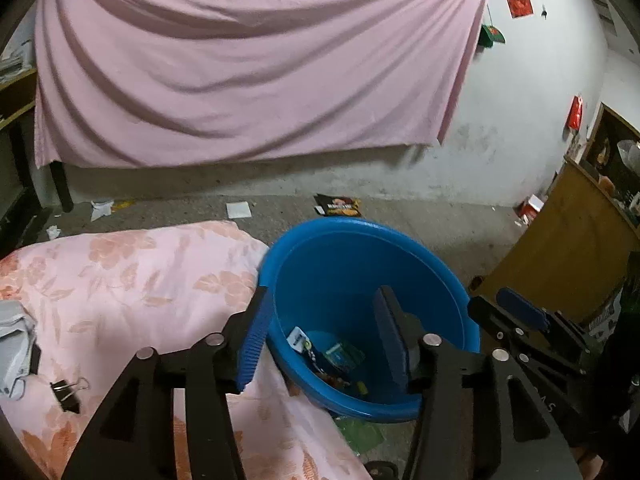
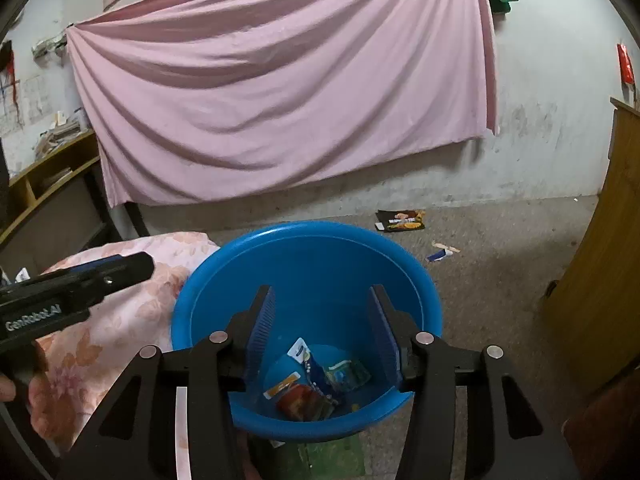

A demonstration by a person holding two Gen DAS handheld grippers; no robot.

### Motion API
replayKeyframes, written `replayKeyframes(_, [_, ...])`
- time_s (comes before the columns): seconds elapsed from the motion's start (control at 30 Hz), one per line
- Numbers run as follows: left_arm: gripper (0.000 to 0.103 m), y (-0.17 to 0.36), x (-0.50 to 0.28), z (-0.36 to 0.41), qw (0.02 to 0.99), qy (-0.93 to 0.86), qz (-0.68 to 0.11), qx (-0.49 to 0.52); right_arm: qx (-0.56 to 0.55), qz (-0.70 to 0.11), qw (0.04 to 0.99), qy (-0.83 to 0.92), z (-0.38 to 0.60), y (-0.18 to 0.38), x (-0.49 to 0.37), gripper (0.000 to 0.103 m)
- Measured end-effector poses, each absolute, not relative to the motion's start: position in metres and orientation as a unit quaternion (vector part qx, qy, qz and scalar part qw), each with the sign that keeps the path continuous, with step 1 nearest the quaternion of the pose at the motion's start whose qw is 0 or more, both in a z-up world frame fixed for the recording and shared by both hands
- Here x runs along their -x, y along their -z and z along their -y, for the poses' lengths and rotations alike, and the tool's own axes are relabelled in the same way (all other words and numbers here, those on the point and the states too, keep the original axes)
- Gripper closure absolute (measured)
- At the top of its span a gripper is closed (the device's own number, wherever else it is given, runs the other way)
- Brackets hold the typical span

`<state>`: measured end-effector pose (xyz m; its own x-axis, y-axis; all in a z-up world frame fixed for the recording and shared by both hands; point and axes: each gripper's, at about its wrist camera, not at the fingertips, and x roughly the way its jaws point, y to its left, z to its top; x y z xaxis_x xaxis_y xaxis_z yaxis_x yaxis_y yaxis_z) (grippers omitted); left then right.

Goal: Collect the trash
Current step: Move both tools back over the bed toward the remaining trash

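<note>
Below my right gripper (image 2: 322, 332) fingers: bin (image 2: 208, 280) | both grippers' fingers apart, empty | next wrapper (image 2: 401, 220): approach low.

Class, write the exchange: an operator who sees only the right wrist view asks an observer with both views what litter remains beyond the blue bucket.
Operator: Past the blue bucket I see a snack packet and a small wrapper on the floor. Anything else?
Observer: Yes, a white paper sheet lies on the floor near the wall, below the pink cloth.
Operator: Anything on the floral bedding?
Observer: A black binder clip lies on it.
</note>
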<state>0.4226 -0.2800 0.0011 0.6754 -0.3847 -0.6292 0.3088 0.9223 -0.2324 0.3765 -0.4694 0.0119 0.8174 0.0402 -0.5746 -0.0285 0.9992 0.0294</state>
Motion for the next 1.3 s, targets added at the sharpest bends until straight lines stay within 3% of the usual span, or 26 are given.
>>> replayKeyframes(0.1, [0.045, -0.008, -0.418, 0.270, 0.920, 0.179, -0.342, 0.065, -0.011, -0.293, 0.956, -0.016, 0.469, -0.016, -0.376, 0.046])
replayKeyframes(0.17, [0.038, -0.013, -0.416, 0.263, 0.924, 0.171, -0.333, 0.072, -0.015, -0.280, 0.960, -0.017, 0.468, -0.021, -0.374, 0.028])
replayKeyframes(0.3, [0.019, -0.024, -0.408, 0.247, 0.932, 0.159, -0.313, 0.088, -0.014, -0.258, 0.966, -0.016, 0.464, -0.032, -0.369, 0.024])
replayKeyframes(0.37, [0.009, -0.031, -0.403, 0.238, 0.938, 0.153, -0.298, 0.093, -0.018, -0.244, 0.969, -0.018, 0.461, -0.038, -0.366, 0.015])
replayKeyframes(0.47, [0.005, -0.042, -0.392, 0.225, 0.947, 0.146, -0.270, 0.094, -0.022, -0.219, 0.975, -0.027, 0.455, -0.050, -0.360, 0.000])
replayKeyframes(1.03, [0.002, -0.110, -0.287, 0.117, 0.991, 0.086, -0.076, 0.073, -0.006, -0.026, 0.993, -0.115, 0.365, -0.124, -0.287, 0.000])
replayKeyframes(1.3, [0.002, -0.127, -0.237, 0.068, 0.997, 0.049, -0.026, 0.062, 0.019, 0.036, 0.987, -0.157, 0.309, -0.143, -0.253, 0.000])
